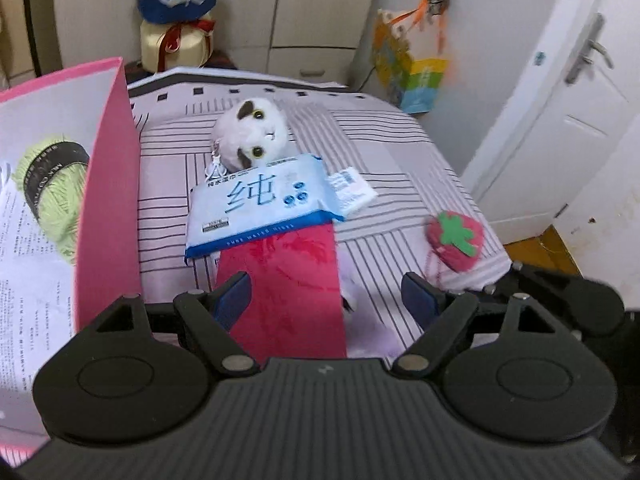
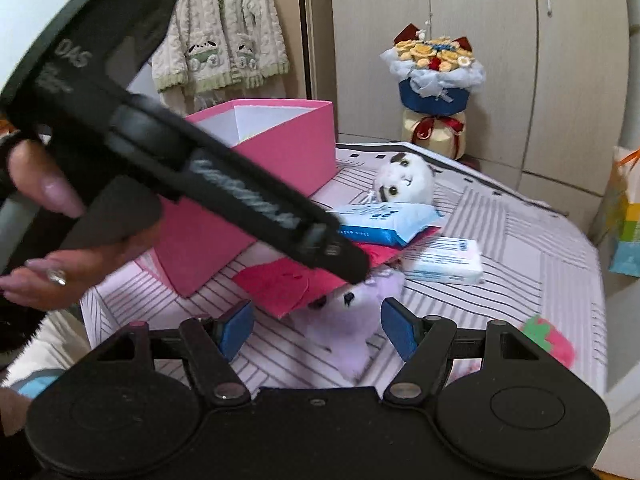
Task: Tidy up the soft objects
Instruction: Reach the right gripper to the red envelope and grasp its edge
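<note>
Since both grippers hang over the striped bed with nothing between their fingers, the step in hand looks like the first pick from the pile beside the pink box. The left gripper has its fingers wide, straddling the near end of the red cloth, which lies flat with the blue wipes pack resting on its far end and the white plush just beyond. The right gripper, fingers also spread and empty, frames the lilac plush that peeks from under the cloth's edge. A clean pick would probably come from pinching the cloth at its free near edge and drawing it toward the person, since lifting straight up would likely drag the wipes pack along (the small tissue packet sits just beside it too). The strawberry plush lies well apart near the bed's corner and is easier taken singly. The box already holds green yarn.
</note>
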